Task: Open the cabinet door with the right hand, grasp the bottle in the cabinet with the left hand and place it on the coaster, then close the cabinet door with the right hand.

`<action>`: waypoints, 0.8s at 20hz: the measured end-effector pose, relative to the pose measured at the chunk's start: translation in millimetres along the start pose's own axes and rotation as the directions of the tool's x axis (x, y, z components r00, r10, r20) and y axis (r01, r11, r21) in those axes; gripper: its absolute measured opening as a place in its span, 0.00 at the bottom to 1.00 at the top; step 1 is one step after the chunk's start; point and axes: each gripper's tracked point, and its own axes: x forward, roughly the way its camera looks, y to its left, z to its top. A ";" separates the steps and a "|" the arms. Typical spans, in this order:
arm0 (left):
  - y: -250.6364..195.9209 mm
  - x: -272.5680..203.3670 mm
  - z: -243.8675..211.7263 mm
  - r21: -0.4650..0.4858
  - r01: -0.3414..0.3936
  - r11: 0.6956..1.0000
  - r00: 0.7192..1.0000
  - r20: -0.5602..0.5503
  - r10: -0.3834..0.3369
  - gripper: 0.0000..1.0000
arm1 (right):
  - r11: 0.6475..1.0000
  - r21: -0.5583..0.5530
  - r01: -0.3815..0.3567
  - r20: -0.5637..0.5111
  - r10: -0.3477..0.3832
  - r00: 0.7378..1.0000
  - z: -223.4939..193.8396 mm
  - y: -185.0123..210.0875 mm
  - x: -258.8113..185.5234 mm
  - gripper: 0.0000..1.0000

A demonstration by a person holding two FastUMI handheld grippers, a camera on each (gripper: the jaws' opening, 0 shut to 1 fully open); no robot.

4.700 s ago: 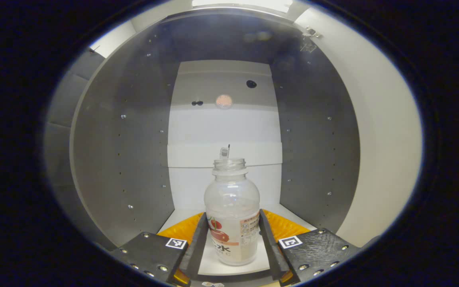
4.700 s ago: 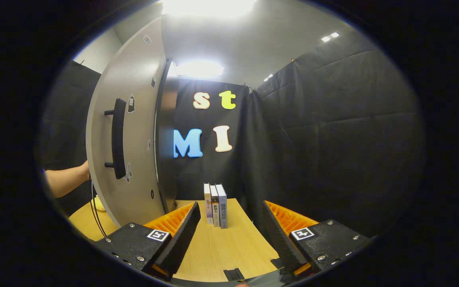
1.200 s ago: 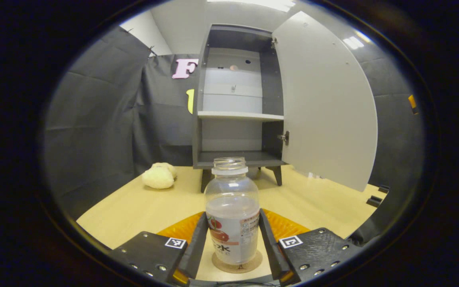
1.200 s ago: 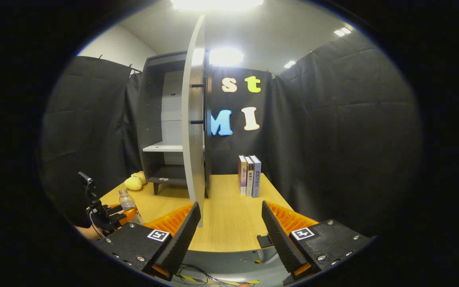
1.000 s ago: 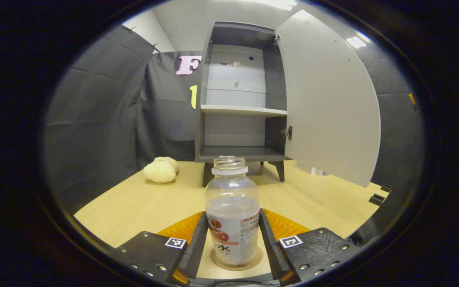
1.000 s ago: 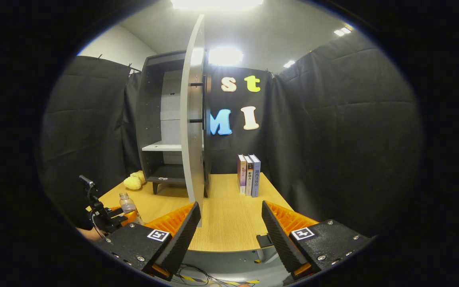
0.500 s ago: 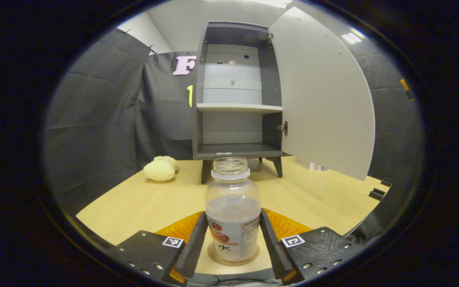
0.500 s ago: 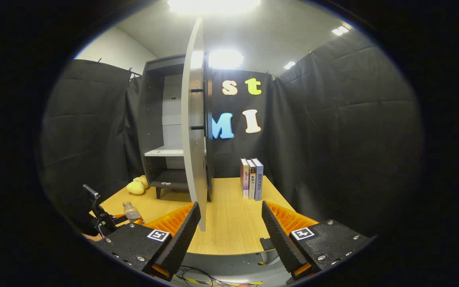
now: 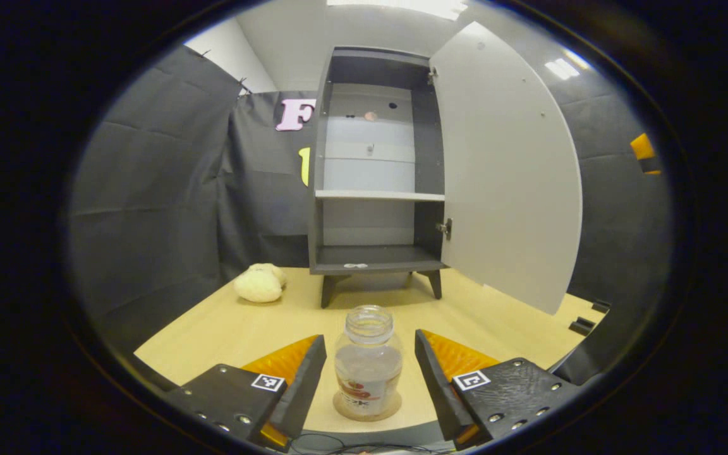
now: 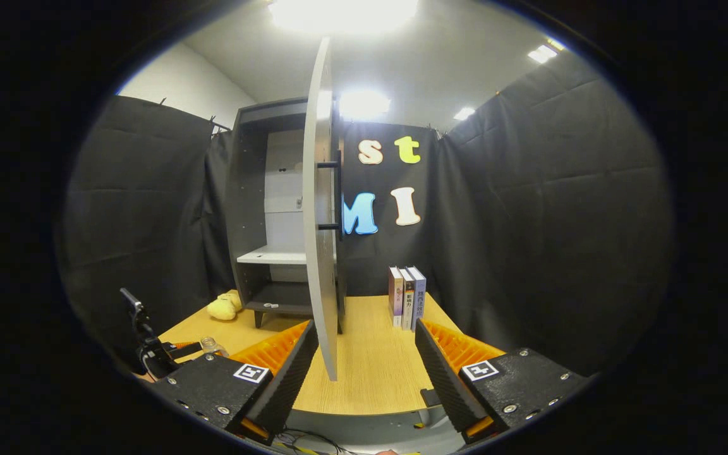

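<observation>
A clear, capless bottle (image 9: 368, 363) with a fruit label stands upright on a round coaster (image 9: 367, 411) near the table's front edge. My left gripper (image 9: 370, 379) is open, its fingers apart on either side of the bottle without touching it. Behind stands the dark cabinet (image 9: 373, 170) with its pale door (image 9: 506, 170) swung wide to the right. In the right gripper view my right gripper (image 10: 366, 363) is open and holds nothing; the door (image 10: 321, 215) shows edge-on just ahead, its dark handle (image 10: 336, 196) on the right face. The bottle (image 10: 211, 345) and left gripper (image 10: 177, 351) appear low at the left.
A yellow plush toy (image 9: 258, 284) lies on the wooden table (image 9: 237, 322) left of the cabinet's legs. Three books (image 10: 407, 297) stand upright at the back right of the table. Black cloth walls close in all sides.
My left gripper has let go of the bottle, opened and pulled back; the bottle now stands alone on the coaster. The right gripper has drifted slightly, staying open.
</observation>
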 end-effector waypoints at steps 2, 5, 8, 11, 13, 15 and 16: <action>2.3 -14.5 25.6 0.005 -0.002 1.000 1.000 0.032 0.002 0.81 | 1.000 0.003 0.002 0.017 -0.002 1.000 11.1 -0.2 3.6 0.95; 12.9 -36.8 62.2 0.049 -0.024 0.999 0.998 0.063 0.021 0.81 | 1.000 0.004 0.004 0.050 -0.004 0.999 29.7 -1.4 11.1 0.95; 24.4 -56.6 102.2 0.055 -0.048 0.997 0.994 0.102 0.042 0.81 | 1.000 0.000 0.019 0.078 -0.018 0.997 49.2 -5.1 18.4 0.95; 38.6 -71.9 126.6 0.014 -0.081 0.997 0.992 0.097 0.079 0.81 | 0.999 -0.011 0.045 0.105 -0.044 0.994 68.3 -11.9 27.6 0.95; 52.0 -87.2 148.9 -0.010 -0.110 0.994 0.988 0.112 0.111 0.81 | 0.997 -0.029 0.074 0.127 -0.070 0.989 80.8 -18.7 34.6 0.95; 64.6 -100.5 162.1 -0.014 -0.140 0.990 0.982 0.122 0.141 0.81 | 0.990 -0.052 0.130 0.138 -0.121 0.983 88.0 -32.8 45.2 0.95; 72.4 -106.4 168.2 -0.006 -0.160 0.987 0.979 0.125 0.159 0.87 | 0.988 -0.052 0.148 0.141 -0.140 0.980 91.6 -36.7 50.1 0.95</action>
